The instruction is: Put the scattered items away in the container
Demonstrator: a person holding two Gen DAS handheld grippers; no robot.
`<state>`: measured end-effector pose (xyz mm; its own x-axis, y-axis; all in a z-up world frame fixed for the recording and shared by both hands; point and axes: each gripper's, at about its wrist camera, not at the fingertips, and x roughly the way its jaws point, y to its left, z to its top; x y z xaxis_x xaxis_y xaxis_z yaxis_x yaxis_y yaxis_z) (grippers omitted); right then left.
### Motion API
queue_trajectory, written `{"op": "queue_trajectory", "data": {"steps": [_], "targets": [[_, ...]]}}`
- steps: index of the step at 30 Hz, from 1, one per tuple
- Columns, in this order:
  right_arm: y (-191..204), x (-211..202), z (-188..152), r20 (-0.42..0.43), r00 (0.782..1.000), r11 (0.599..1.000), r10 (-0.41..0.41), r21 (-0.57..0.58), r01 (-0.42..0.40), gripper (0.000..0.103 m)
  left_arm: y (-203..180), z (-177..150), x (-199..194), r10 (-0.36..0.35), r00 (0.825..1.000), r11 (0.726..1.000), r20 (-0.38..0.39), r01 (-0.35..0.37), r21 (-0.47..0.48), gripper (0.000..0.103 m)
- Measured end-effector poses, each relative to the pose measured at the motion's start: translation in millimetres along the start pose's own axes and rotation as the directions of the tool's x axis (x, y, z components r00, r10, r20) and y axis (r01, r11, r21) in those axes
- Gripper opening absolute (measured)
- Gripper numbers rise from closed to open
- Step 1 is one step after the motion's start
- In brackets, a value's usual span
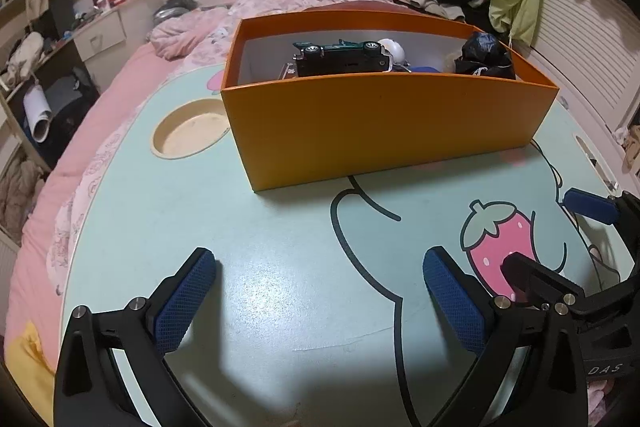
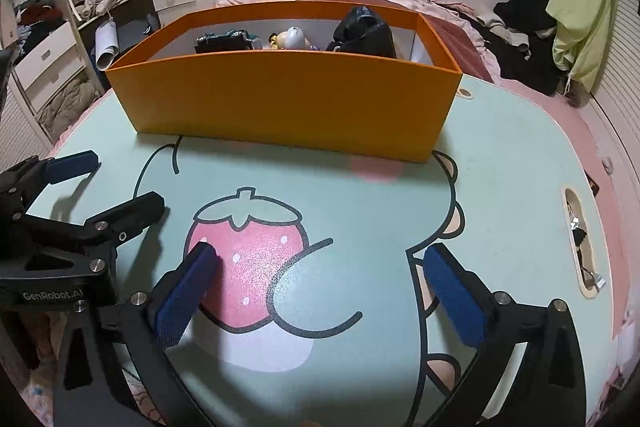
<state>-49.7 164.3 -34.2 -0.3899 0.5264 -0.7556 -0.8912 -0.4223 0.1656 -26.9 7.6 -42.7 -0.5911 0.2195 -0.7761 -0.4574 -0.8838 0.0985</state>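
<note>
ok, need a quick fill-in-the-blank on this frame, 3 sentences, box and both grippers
1. The toy car lies inside the ____ box.
2. Both the left gripper and the right gripper are ____, holding nothing.
3. The fruit printed on the table is a ____.

Missing words: orange; open; strawberry

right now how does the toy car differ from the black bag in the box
The toy car is rigid, long and low with wheels showing; the black bag is a crumpled, glossy lump. The car sits toward the left end, the bag toward the right and higher. Both lie inside the orange box.
</note>
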Motion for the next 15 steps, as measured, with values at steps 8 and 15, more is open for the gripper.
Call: {"op": "queue_trajectory", "data": {"steps": [8, 15], "targets": [[0.9, -1.4, -1.5, 0.000, 1.000, 1.000, -0.001, -0.002, 0.001, 0.103, -0.7, 0.8, 0.0, -0.010, 1.000, 1.000, -0.004, 0.010, 0.008, 0.103], [1.4, -1.5, -1.5, 0.000, 1.000, 1.000, -0.001, -0.002, 0.001, 0.103, -0.6, 1.4, 0.6, -0.012, 1.000, 1.000, -0.005, 0.012, 0.008, 0.103]]}}
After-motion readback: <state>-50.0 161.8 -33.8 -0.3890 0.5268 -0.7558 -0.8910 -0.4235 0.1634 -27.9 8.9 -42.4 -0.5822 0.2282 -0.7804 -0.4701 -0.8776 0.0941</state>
